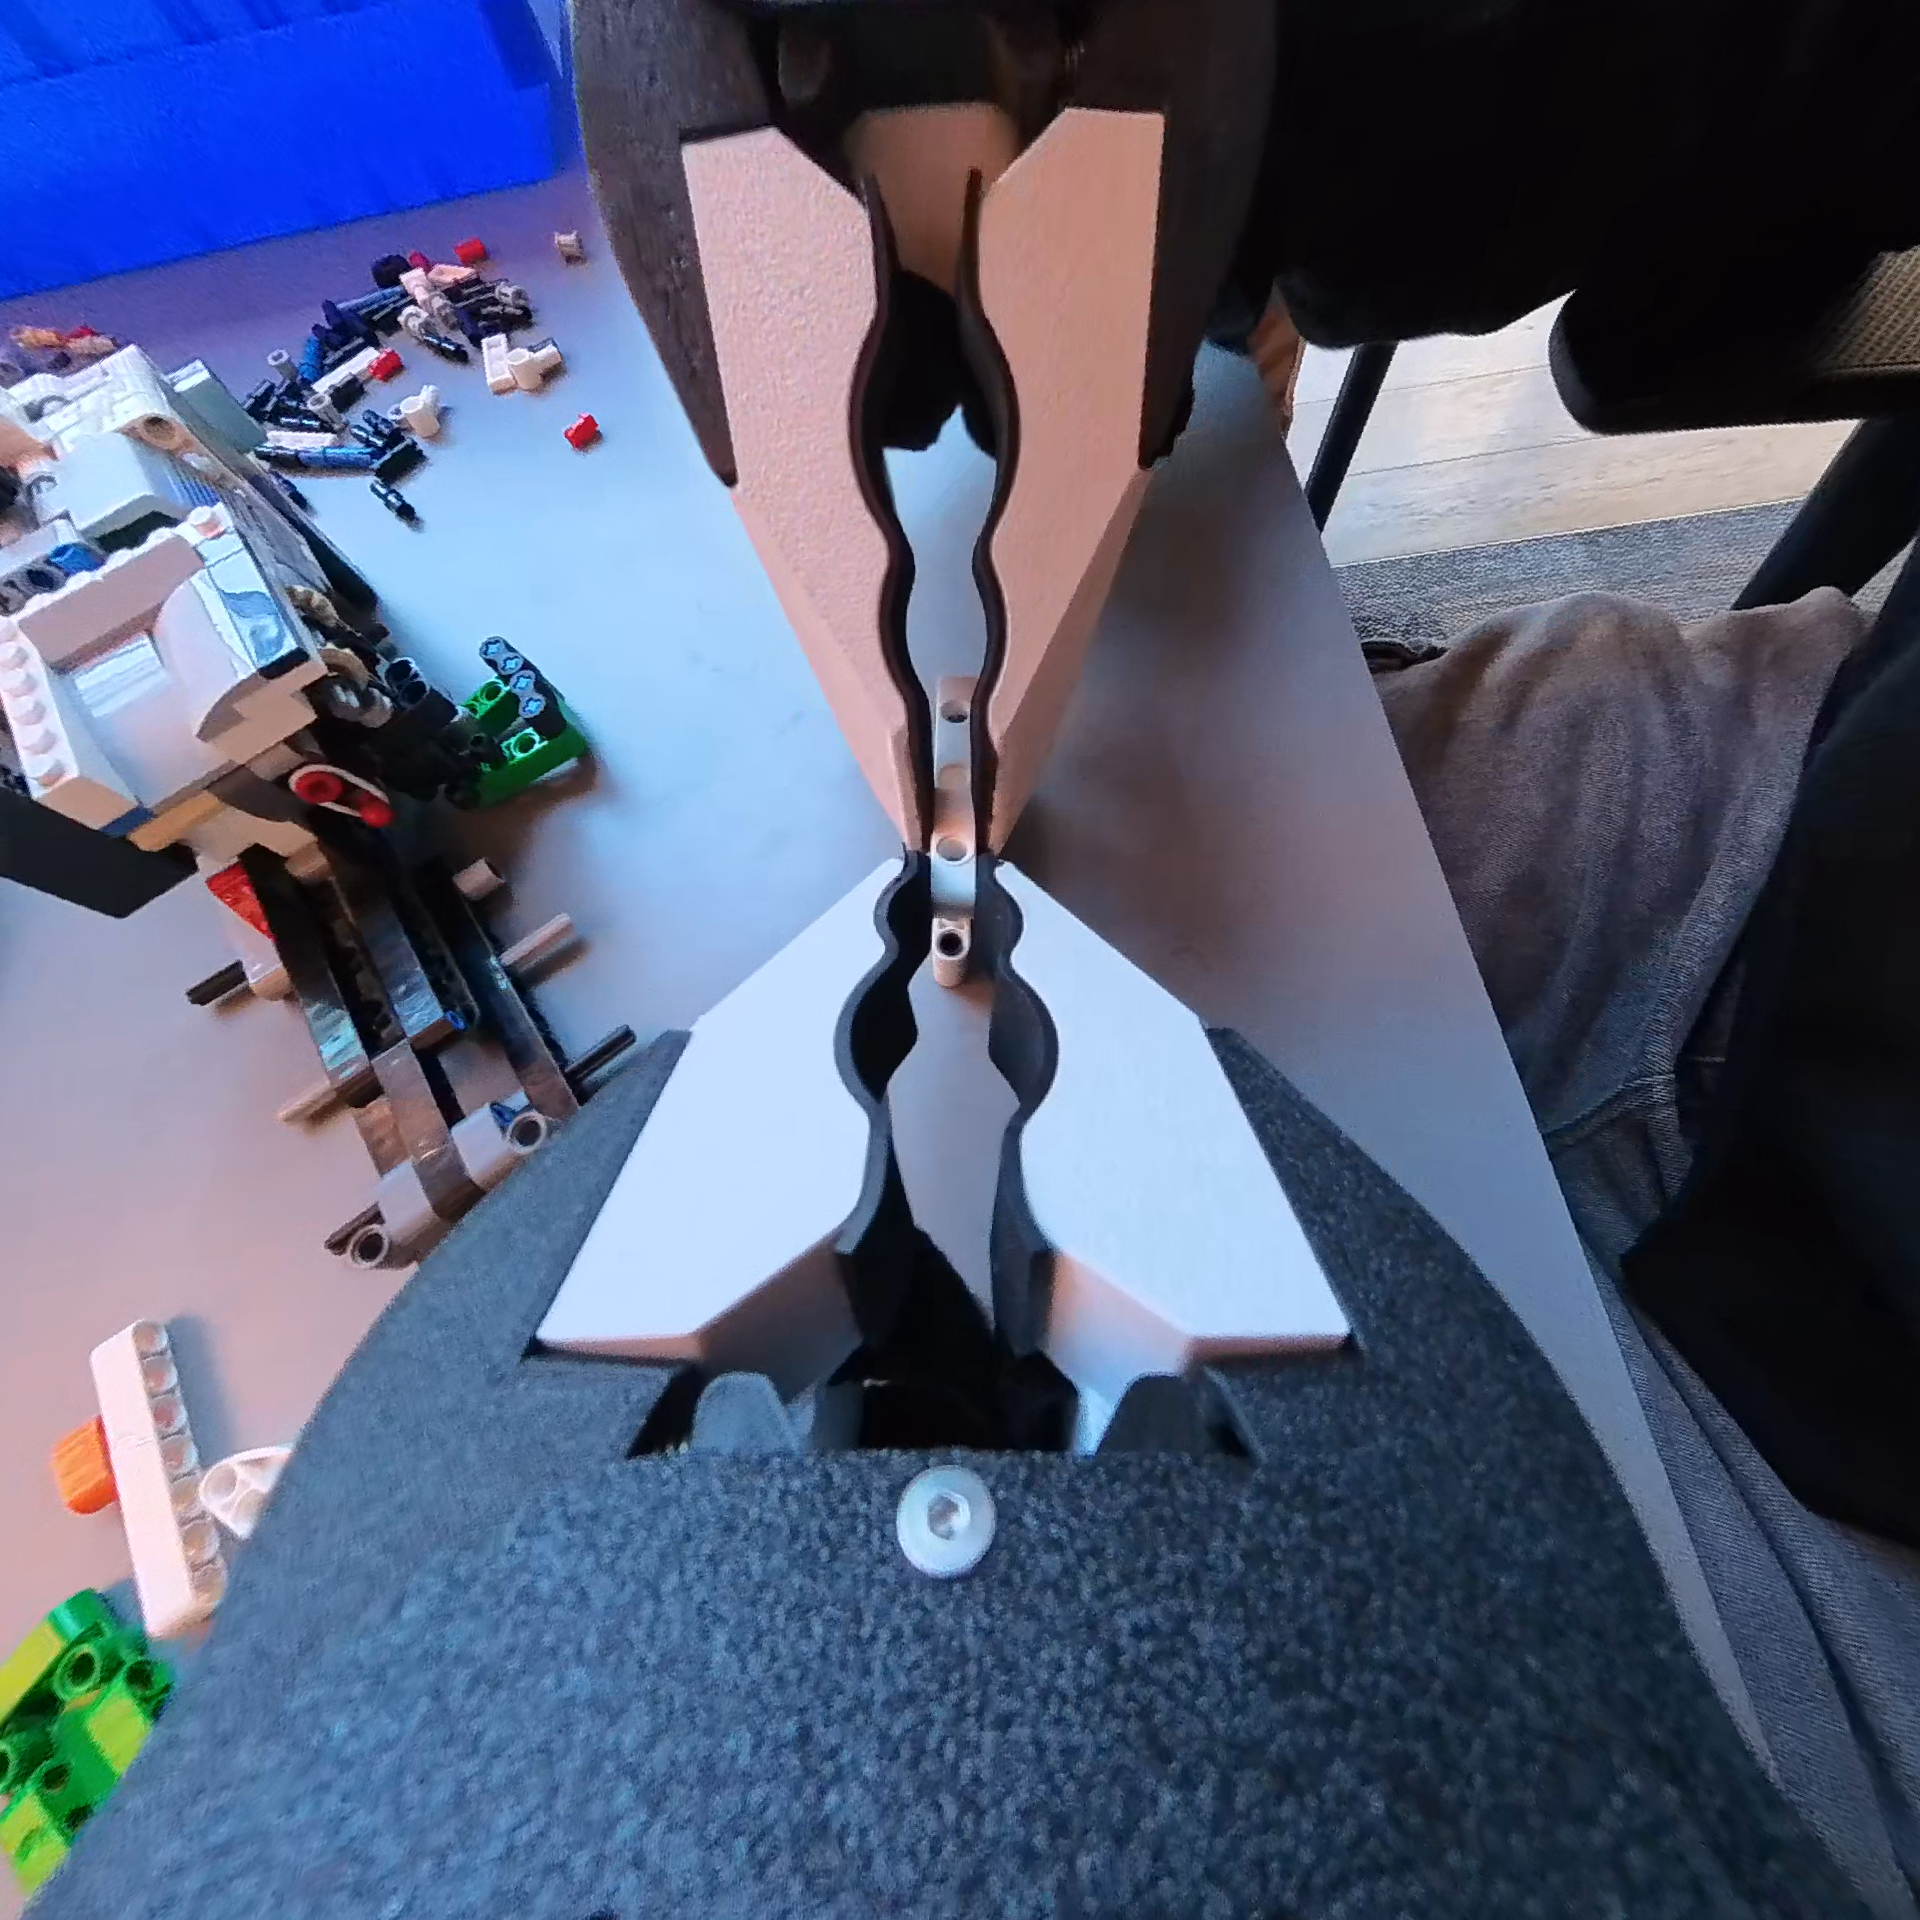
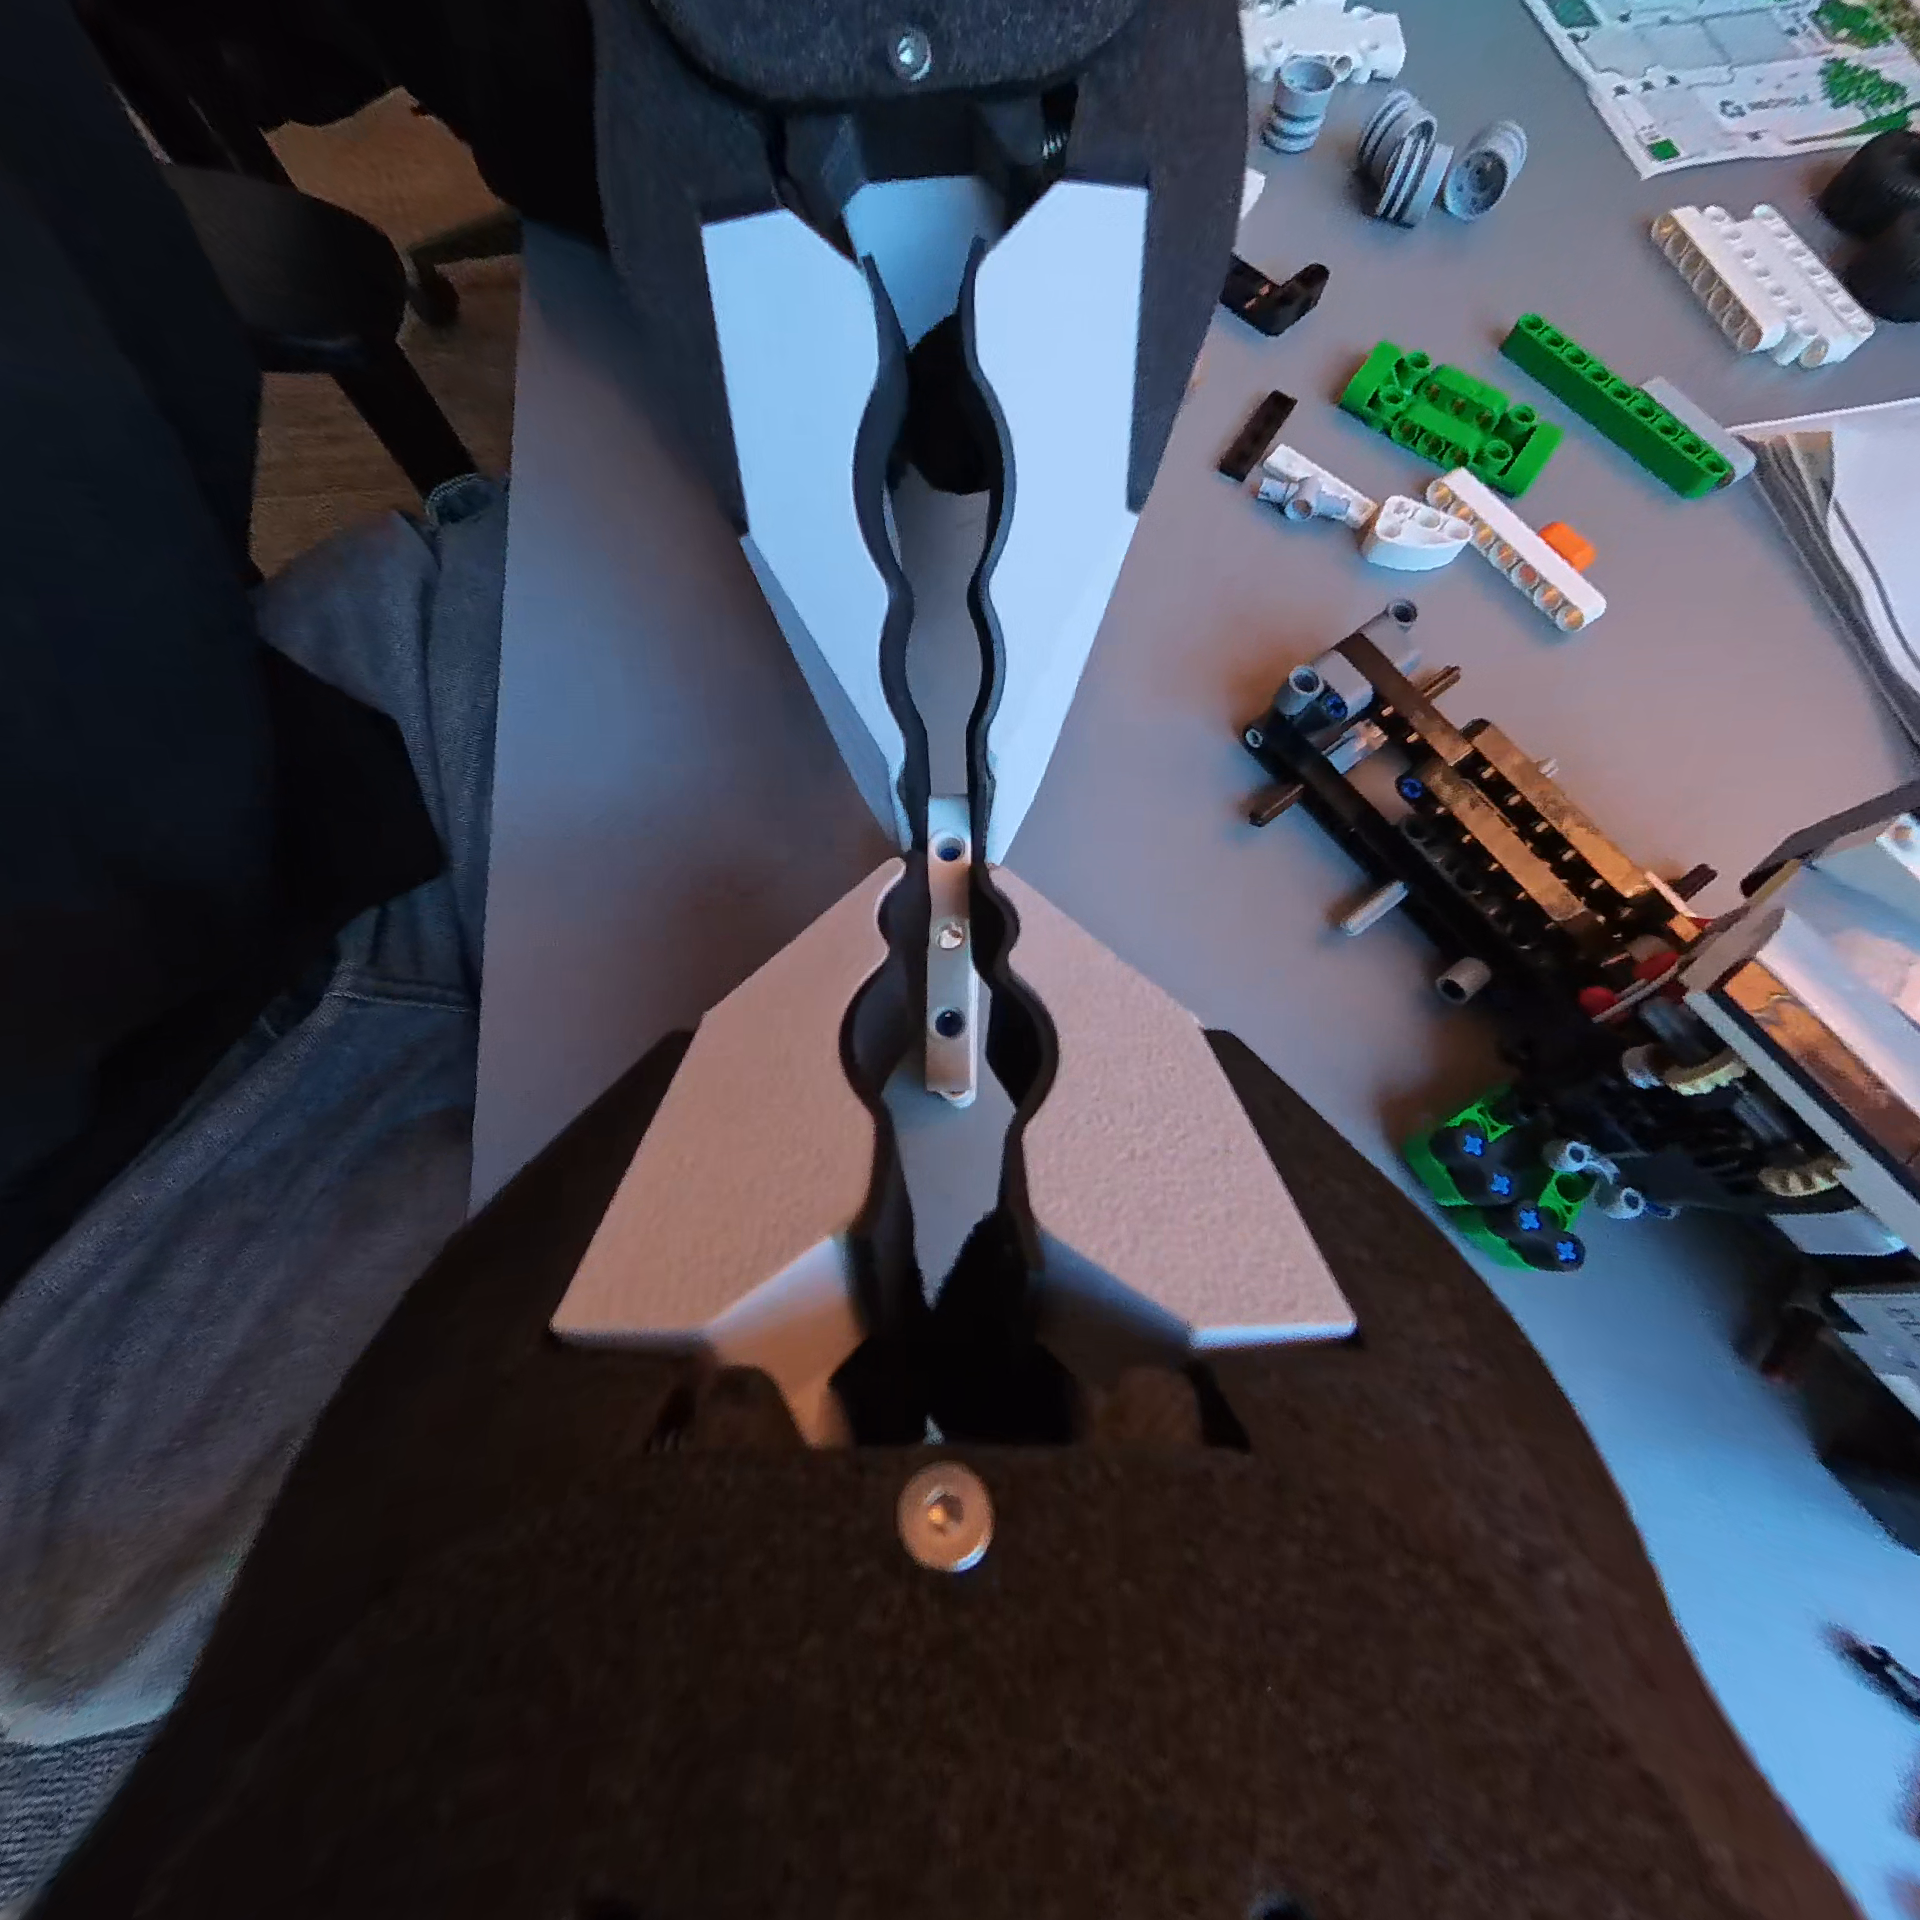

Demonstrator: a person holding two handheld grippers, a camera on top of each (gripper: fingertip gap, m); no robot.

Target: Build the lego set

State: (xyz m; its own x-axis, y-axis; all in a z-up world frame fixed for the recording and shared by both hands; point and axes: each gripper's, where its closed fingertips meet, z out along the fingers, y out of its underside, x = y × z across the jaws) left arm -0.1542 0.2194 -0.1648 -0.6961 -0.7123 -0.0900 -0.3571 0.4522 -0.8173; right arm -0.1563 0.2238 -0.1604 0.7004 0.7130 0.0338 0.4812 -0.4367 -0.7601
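**Two grippers meet tip to tip on one grey beam**

Left wrist view: the left gripper (image 1: pixel 951 868) is closed on the near end of a light grey Technic beam (image 1: pixel 953 878), held above the grey table (image 1: pixel 665 582). The right gripper (image 1: pixel 951 821) comes in from the top, its tips pinching the beam's far end. To the left lie the half-built white and black model (image 1: pixel 208 707), a scatter of small pins and connectors (image 1: pixel 395 364), a white beam with an orange piece (image 1: pixel 156 1475) and green bricks (image 1: pixel 62 1704). A blue surface (image 1: pixel 260 114) fills the top left.

Right wrist view: the right gripper (image 2: pixel 948 868) is clamped along the same beam (image 2: pixel 951 977), with more of its length lying between this pair of fingers. Only here appear an instruction booklet (image 2: pixel 1725 73), grey wheel hubs (image 2: pixel 1444 156), a long green beam (image 2: pixel 1621 410) and a green frame brick (image 2: pixel 1444 410).
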